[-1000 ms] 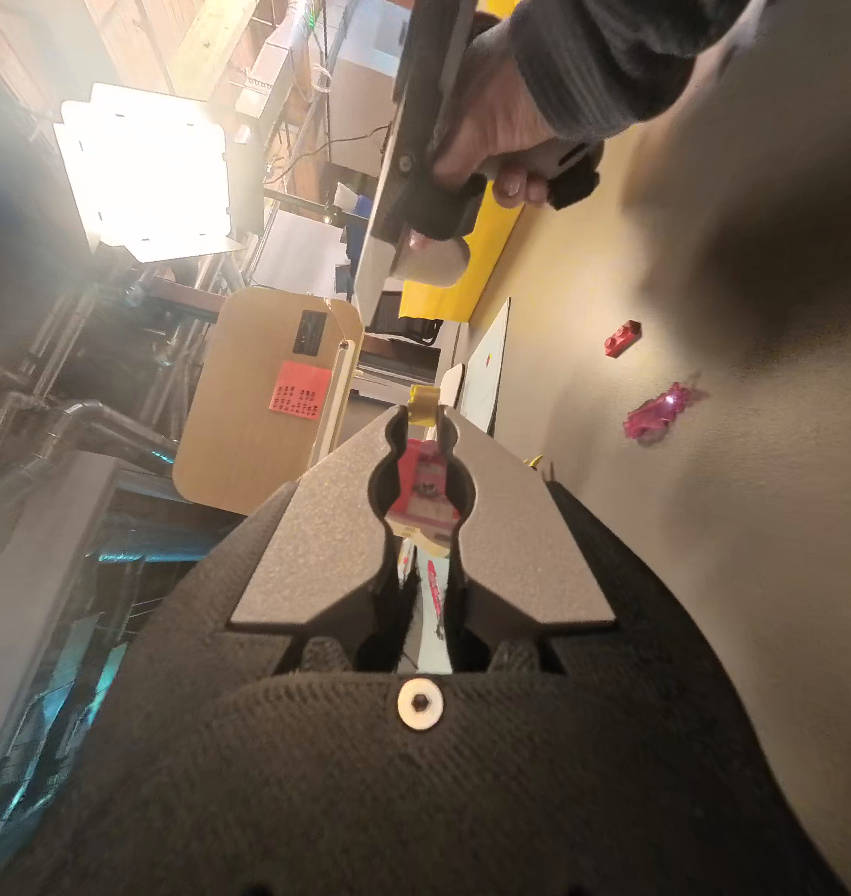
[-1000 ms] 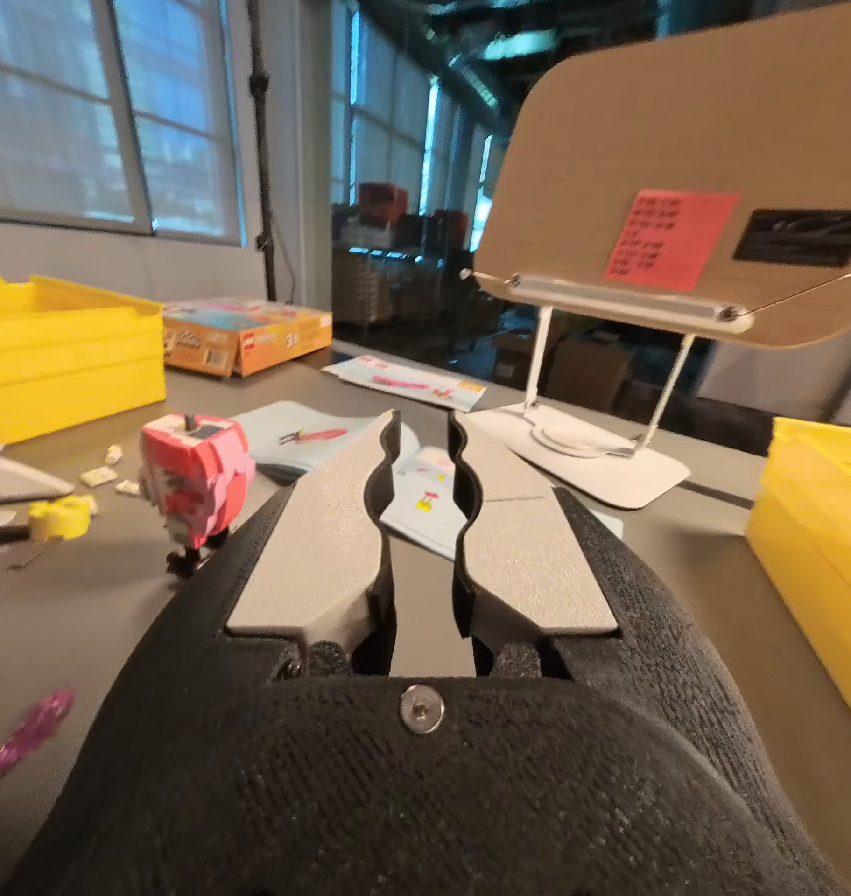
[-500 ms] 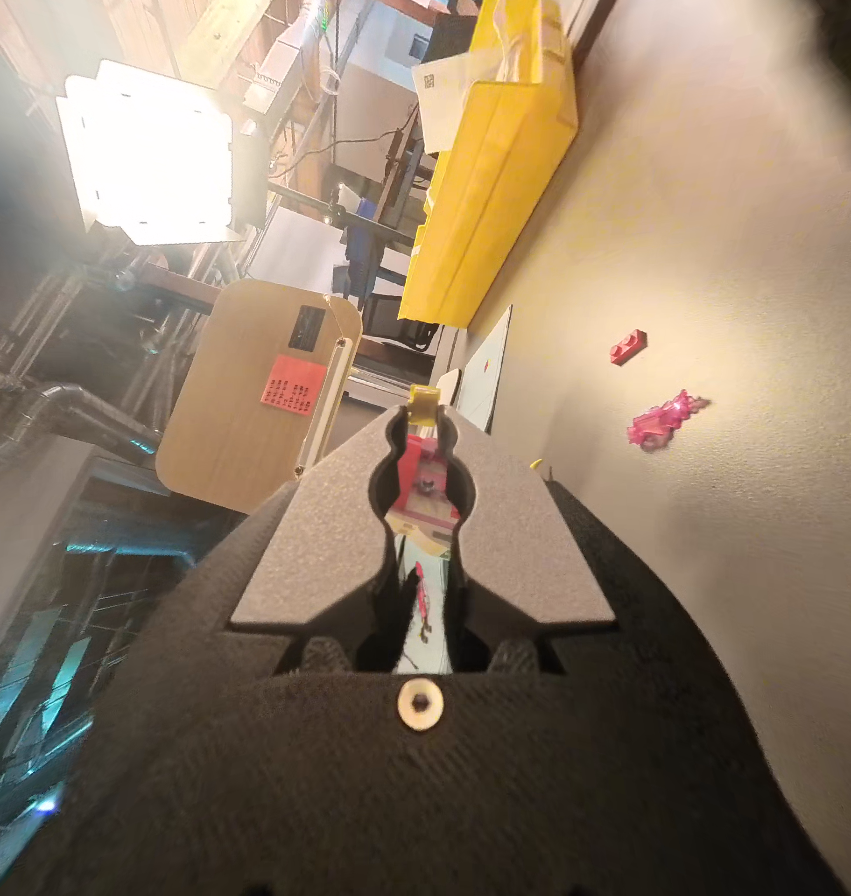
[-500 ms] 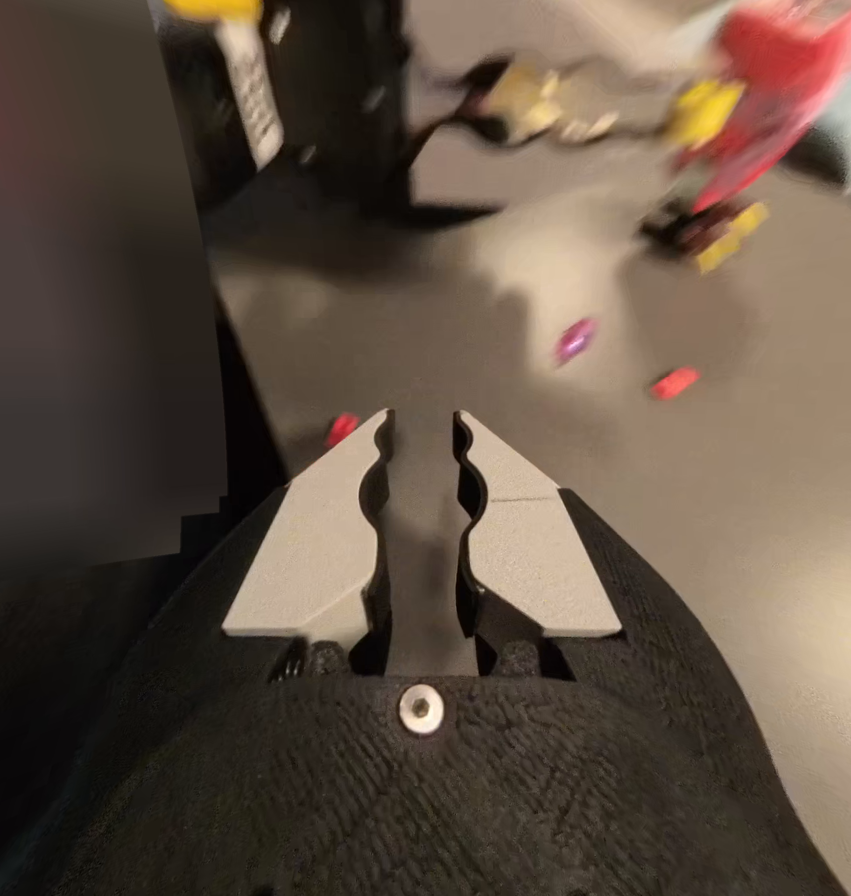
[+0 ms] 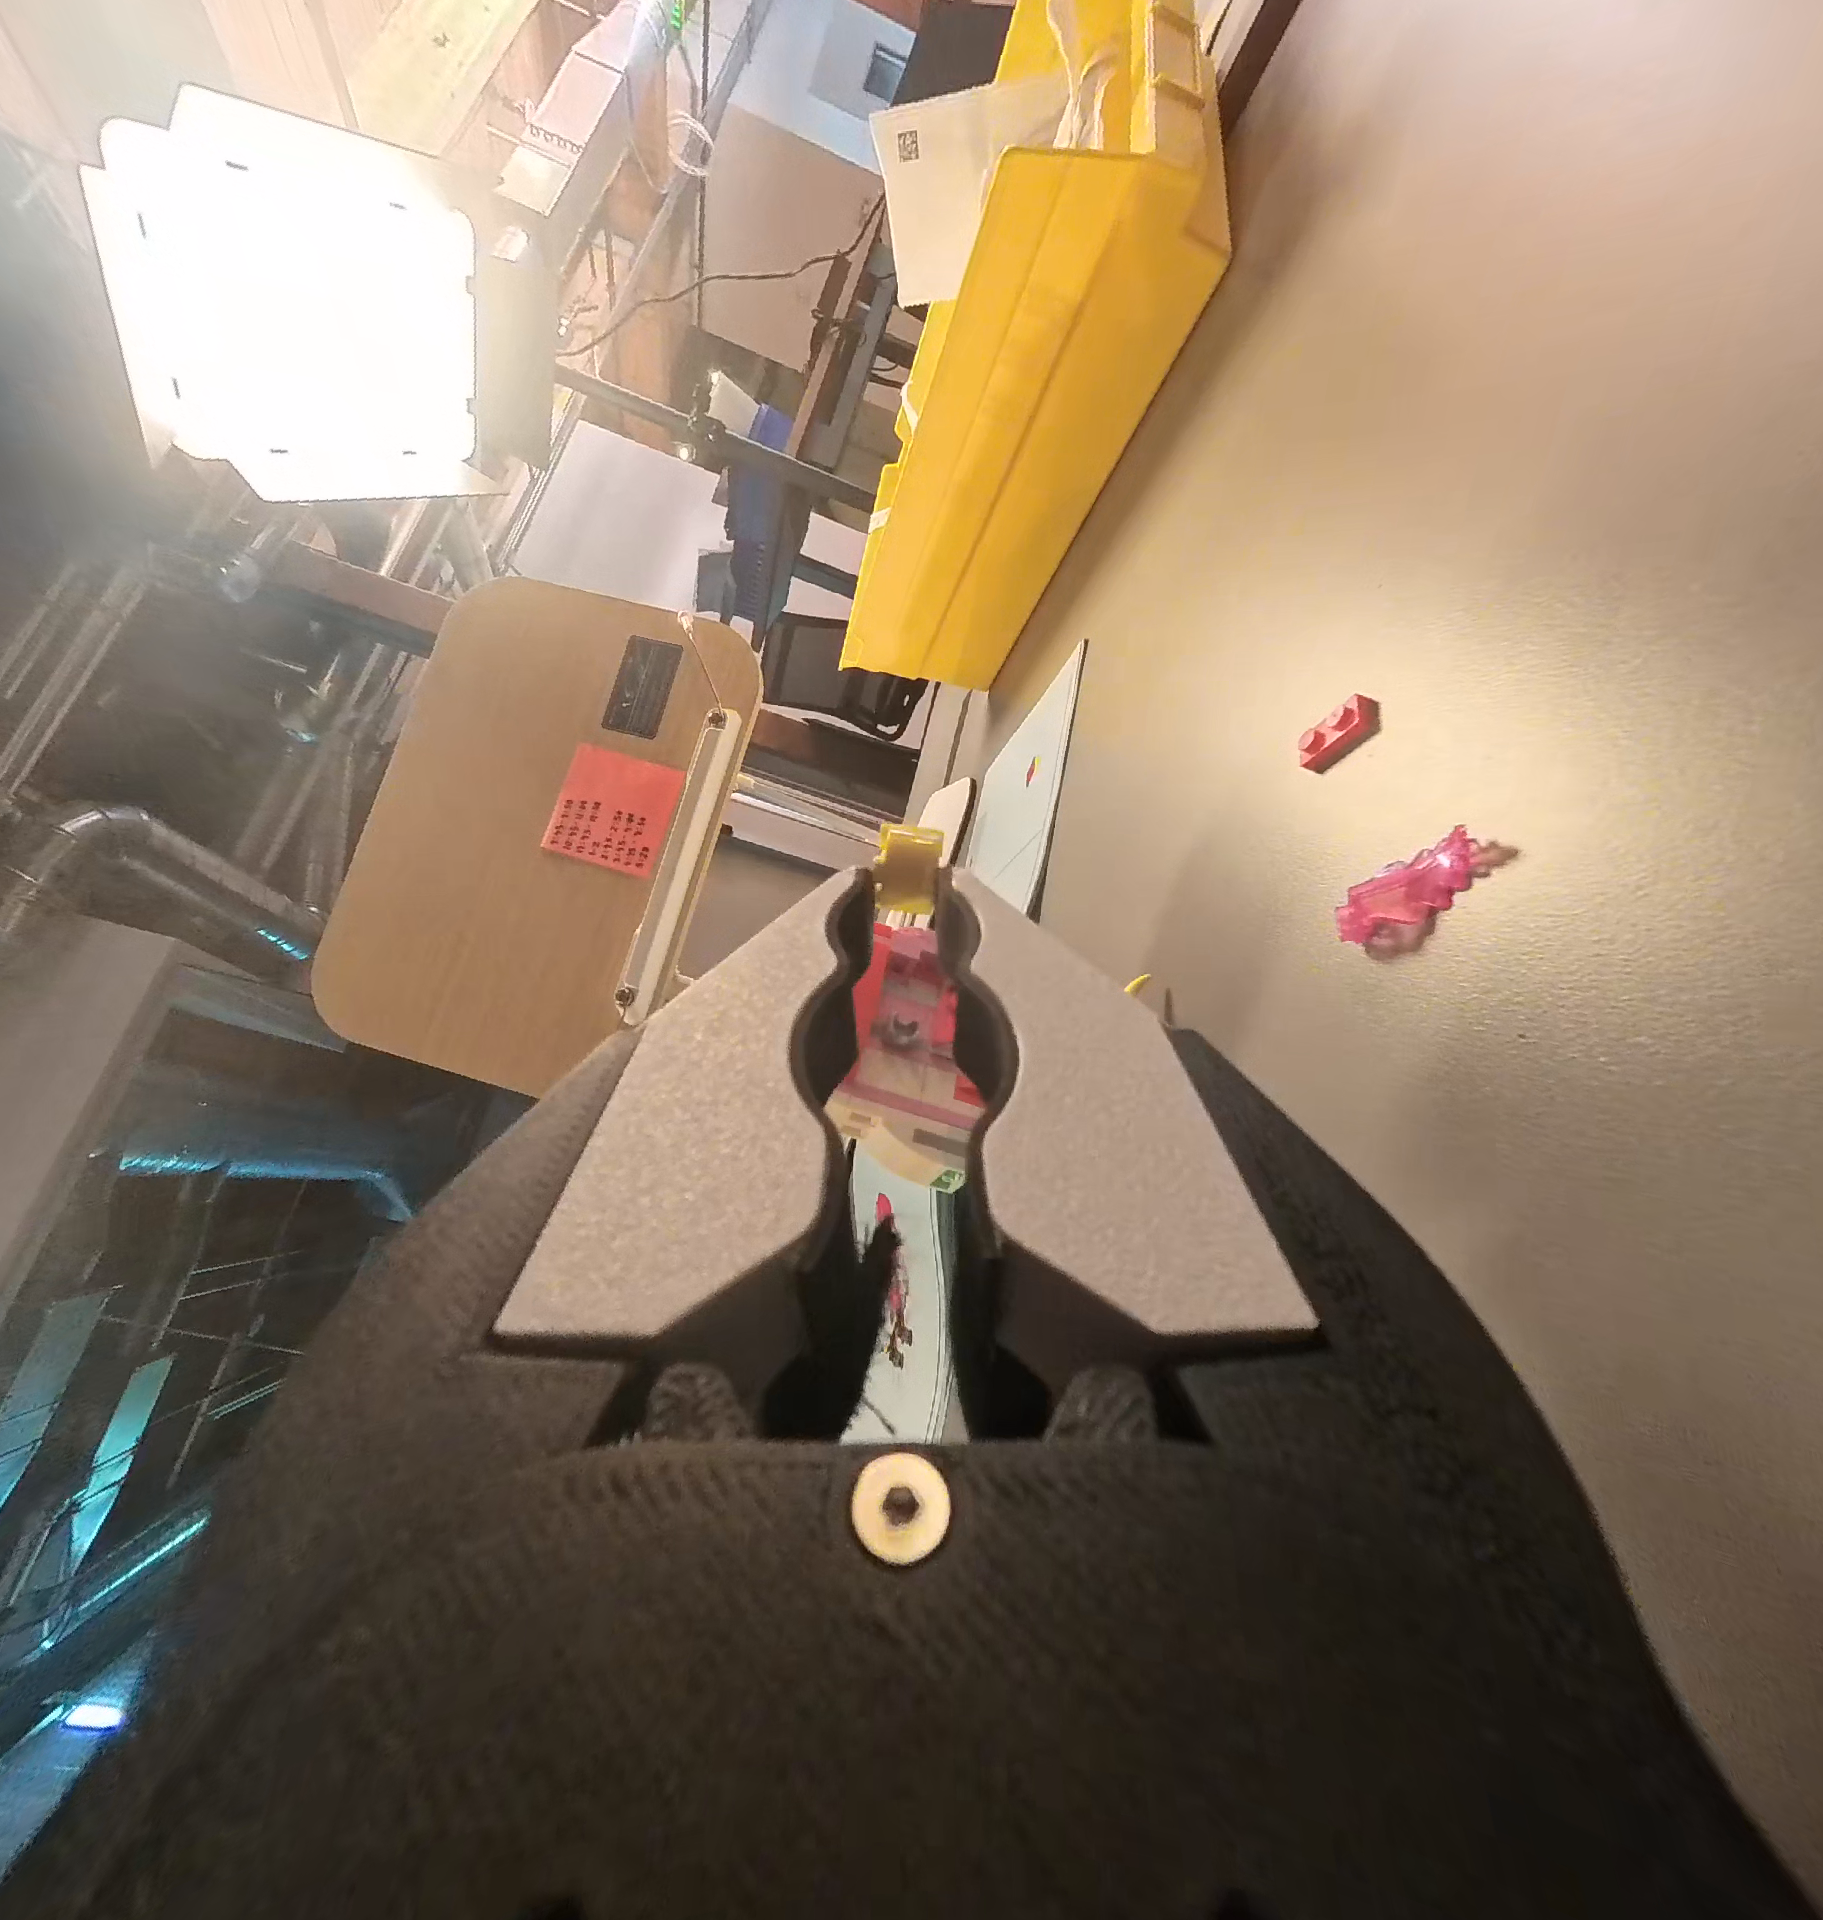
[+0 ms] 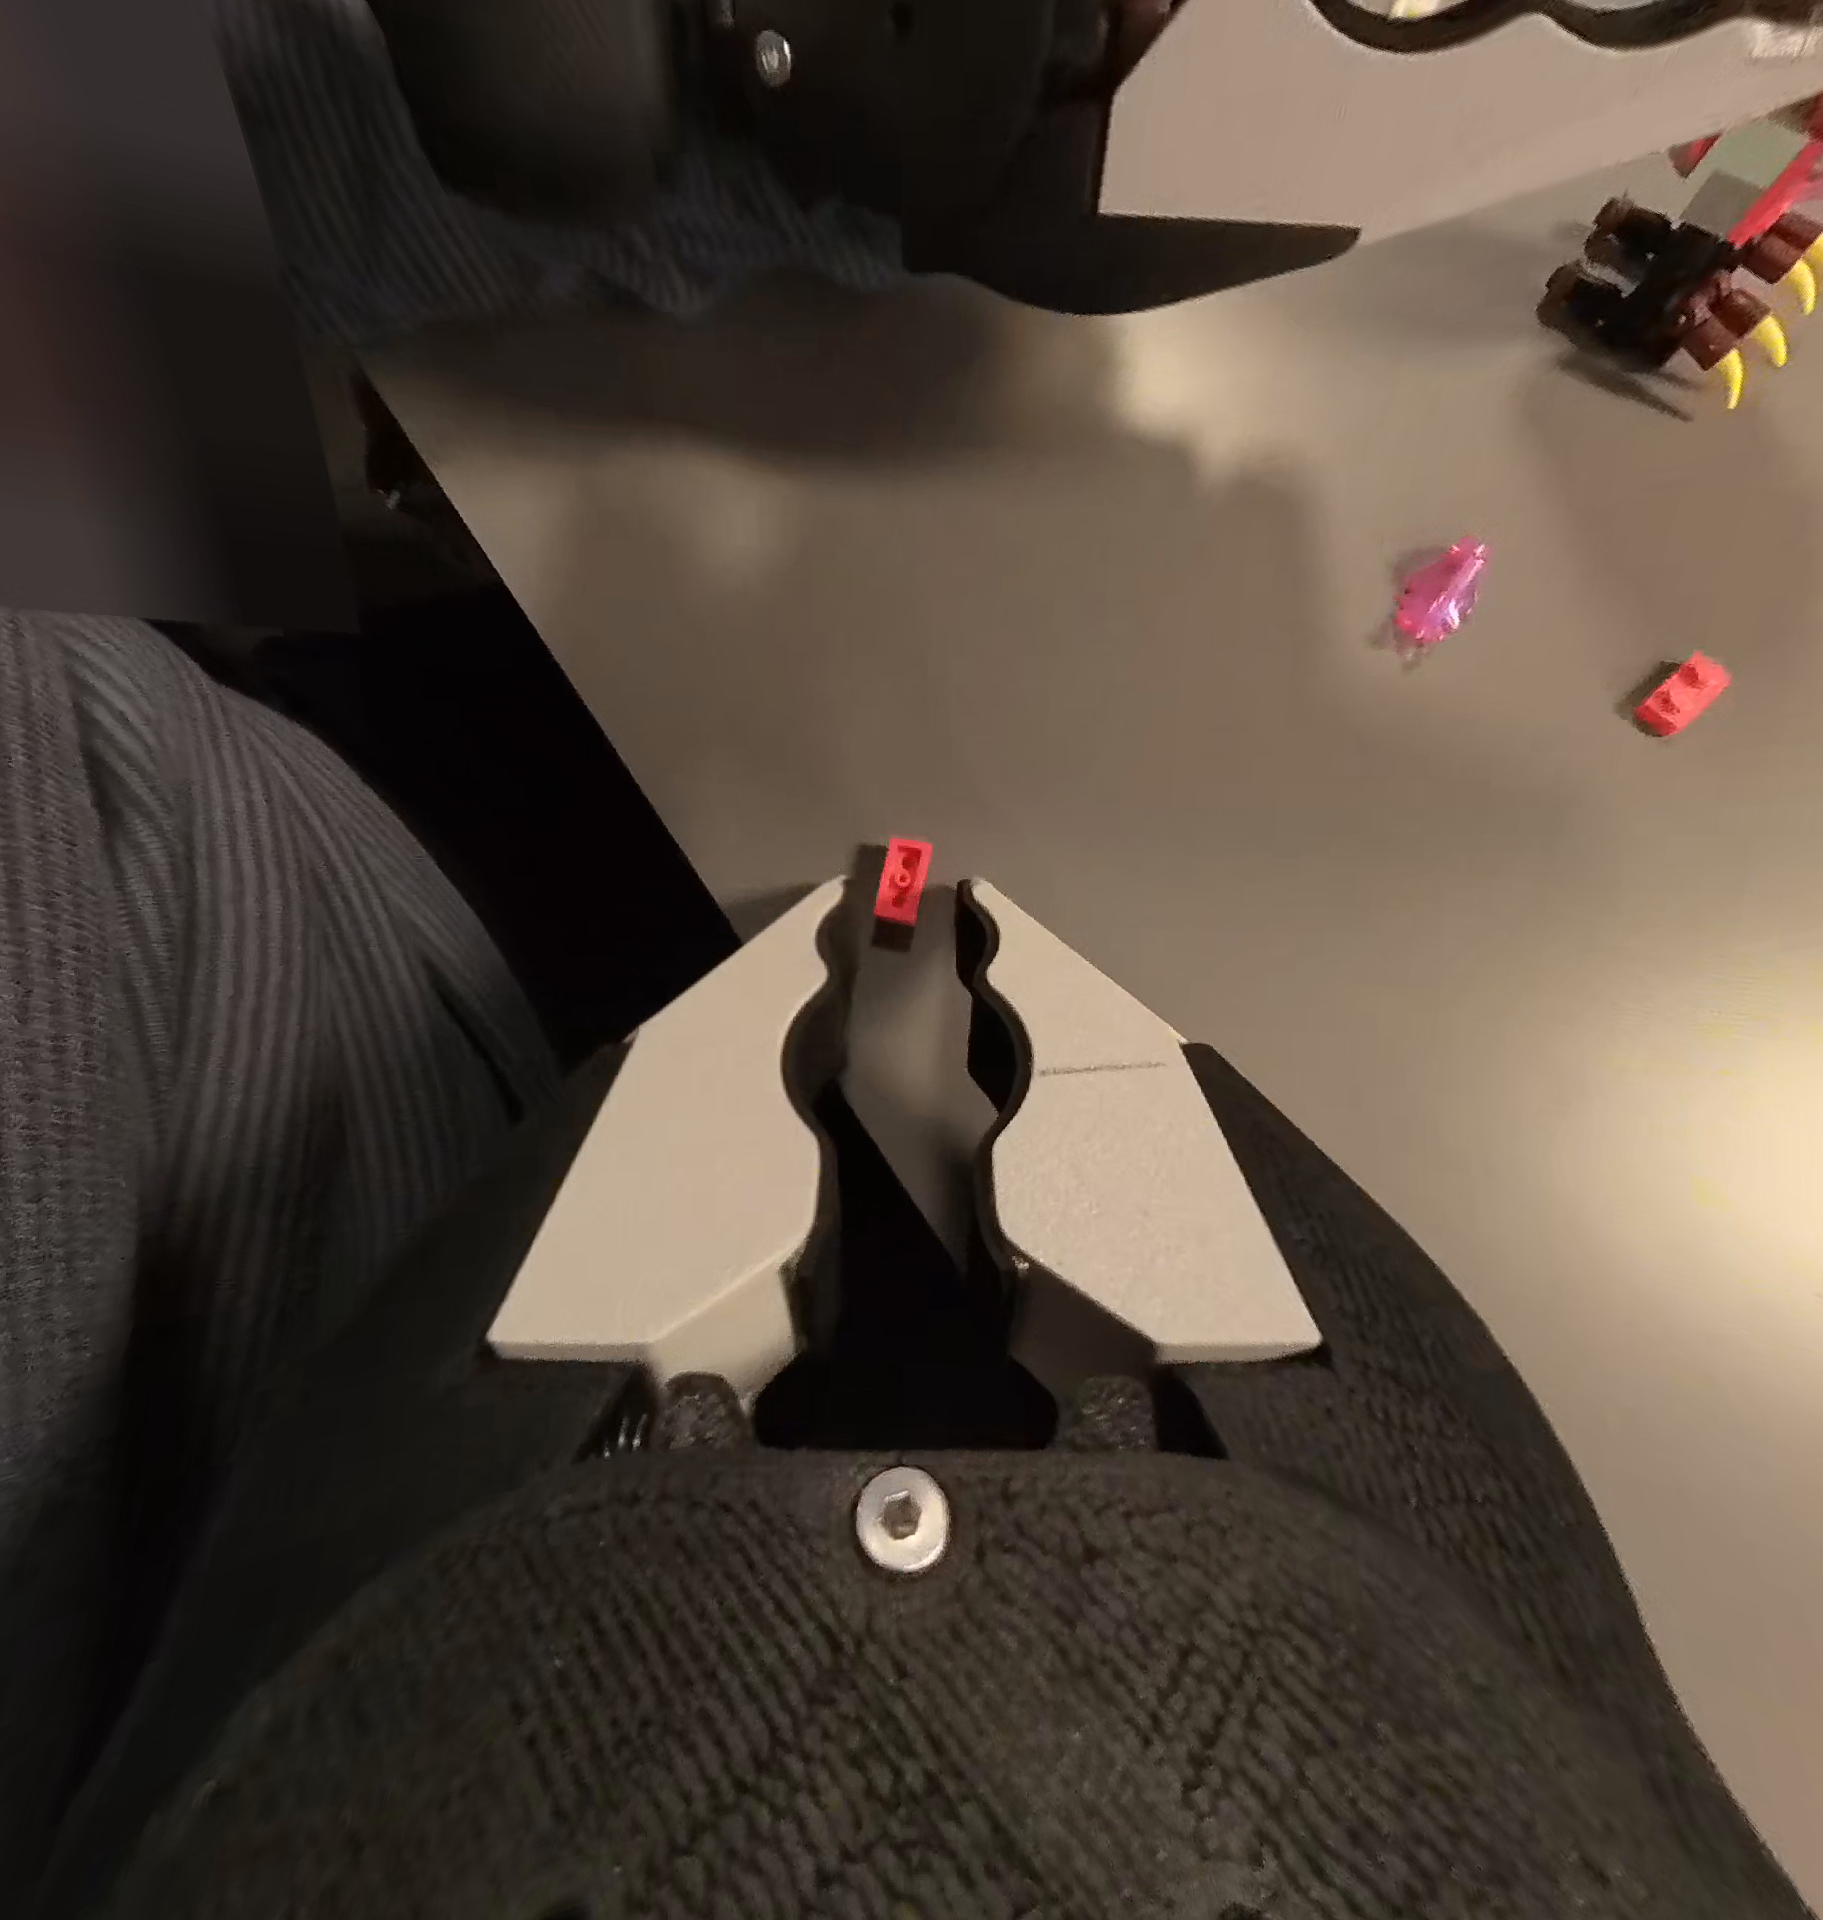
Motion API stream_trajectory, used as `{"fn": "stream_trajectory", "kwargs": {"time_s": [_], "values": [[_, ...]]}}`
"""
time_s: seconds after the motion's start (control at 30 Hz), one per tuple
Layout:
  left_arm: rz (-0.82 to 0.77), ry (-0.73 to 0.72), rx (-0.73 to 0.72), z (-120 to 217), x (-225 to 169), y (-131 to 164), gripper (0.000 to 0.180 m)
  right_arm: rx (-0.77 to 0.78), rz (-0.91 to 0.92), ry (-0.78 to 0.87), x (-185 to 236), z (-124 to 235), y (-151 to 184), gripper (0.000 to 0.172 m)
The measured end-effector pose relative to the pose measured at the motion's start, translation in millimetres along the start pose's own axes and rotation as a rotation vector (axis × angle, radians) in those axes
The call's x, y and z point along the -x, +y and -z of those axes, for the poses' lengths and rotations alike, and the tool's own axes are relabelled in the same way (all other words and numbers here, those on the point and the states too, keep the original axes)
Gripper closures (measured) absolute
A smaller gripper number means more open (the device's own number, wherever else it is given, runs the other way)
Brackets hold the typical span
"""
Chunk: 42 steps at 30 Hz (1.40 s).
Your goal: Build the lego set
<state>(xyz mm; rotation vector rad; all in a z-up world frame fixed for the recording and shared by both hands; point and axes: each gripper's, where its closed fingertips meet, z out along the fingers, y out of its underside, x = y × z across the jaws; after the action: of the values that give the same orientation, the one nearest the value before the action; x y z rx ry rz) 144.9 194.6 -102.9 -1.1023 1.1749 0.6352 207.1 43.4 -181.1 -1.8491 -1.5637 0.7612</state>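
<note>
We find a small yellow brick (image 5: 908, 867) clamped between the fingertips of the left gripper (image 5: 909, 894), at frame centre; a red and pink brick model (image 5: 912, 1029) shows through the gap behind it. The right gripper (image 6: 902, 896) stands open over the grey table (image 6: 1094, 831), a small red plate (image 6: 901, 883) lying between its tips, no pad pressing it. At right lie a pink translucent piece (image 6: 1439, 600) and another red plate (image 6: 1681, 694).

My left camera is rolled sideways, low over the tabletop (image 5: 1509, 520), facing the far wooden stand (image 5: 512, 831). My right camera looks steeply down near the tabletop's near edge. Both share the pink translucent piece (image 5: 1406, 904) and red plate (image 5: 1338, 732).
</note>
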Motion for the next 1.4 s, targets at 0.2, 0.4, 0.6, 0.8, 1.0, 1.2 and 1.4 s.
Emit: {"fn": "stream_trajectory", "kwargs": {"time_s": [0.2, 0.4, 0.6, 0.8, 1.0, 1.2, 1.4], "values": [[0.017, 0.005, 0.003, 0, 0, 1, 0.171, 0.027, 0.011, -0.036, -3, -2, -2, 0.166], [0.043, 0.003, 0.002, 0, 2, 2, 0.171, 0.024, 0.403, 0.308, -102, 20, -28, 0.166], [0.050, 0.011, -0.003, 0, 1, 1, 0.171, 0.539, 1.424, 0.599, -225, 27, -31, 0.166], [0.050, 0.009, 0.000, 0, 2, 2, 0.171, 0.747, 2.000, 0.412, -231, 8, -17, 0.166], [0.051, 0.016, -0.007, 0, 1, 0, 0.171, 0.737, 2.183, 0.283, -212, 0, -12, 0.166], [0.049, 0.016, -0.008, 0, 1, 0, 0.171, 0.667, 2.228, 0.219, -202, -1, -15, 0.152], [0.036, 0.008, -0.012, 0, 2, -1, 0.171, 0.567, 1.863, 0.245, -203, 15, -30, 0.138]]}}
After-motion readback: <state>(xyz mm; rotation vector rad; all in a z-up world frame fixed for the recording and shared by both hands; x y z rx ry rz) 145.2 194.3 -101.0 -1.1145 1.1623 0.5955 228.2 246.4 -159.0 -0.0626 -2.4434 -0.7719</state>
